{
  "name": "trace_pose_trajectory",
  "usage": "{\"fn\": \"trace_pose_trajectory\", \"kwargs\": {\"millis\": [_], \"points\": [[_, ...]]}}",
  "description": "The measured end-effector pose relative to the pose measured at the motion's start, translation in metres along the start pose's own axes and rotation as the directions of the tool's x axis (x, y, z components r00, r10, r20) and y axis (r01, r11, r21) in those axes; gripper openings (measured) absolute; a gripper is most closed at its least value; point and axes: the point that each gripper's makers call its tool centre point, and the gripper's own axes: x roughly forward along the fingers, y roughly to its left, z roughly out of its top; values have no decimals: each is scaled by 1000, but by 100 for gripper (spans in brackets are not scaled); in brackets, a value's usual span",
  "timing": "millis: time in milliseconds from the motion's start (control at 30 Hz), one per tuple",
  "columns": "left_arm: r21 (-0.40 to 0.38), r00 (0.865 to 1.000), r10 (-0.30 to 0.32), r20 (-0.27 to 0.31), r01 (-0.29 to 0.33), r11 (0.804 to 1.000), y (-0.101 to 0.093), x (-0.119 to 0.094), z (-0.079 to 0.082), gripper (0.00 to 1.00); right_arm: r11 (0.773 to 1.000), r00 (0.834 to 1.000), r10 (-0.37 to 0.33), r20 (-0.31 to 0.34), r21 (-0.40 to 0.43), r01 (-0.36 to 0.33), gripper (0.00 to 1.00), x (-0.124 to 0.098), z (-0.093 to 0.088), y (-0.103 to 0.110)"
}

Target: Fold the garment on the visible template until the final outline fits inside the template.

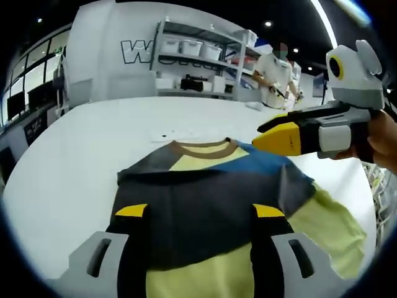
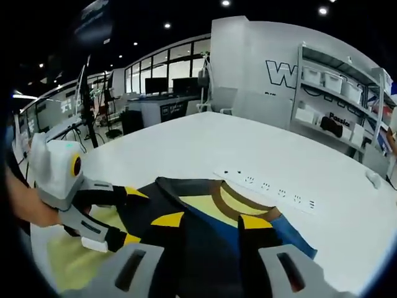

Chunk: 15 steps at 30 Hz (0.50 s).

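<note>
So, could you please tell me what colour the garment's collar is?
Brown: the collar shows best in the left gripper view.

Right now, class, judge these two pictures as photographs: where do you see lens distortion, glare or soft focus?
Left gripper view: fisheye bends the white table edge into an arc; ceiling strip light glares; shirt sharp. Right gripper view: shelving bows outward, ceiling spots bloom, the near fingers look slightly soft, and shadows on the table are faint.

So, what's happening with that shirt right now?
Both hand-held grippers open: left, right. Shirt spread flat on white table. Nothing in the way.
</note>
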Motion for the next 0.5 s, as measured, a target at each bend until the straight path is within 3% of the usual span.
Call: {"fn": "trace_pose_trajectory", "kwargs": {"millis": [400,500], "points": [[21,1000,3,0,-3,1000,-1,1,-4,59,997,993,69,-93,28,-66,0,12,-50,26],[20,1000,3,-2,-3,1000,-1,1,-4,58,998,991,68,-118,22,-65,0,14,-60,28]]}}
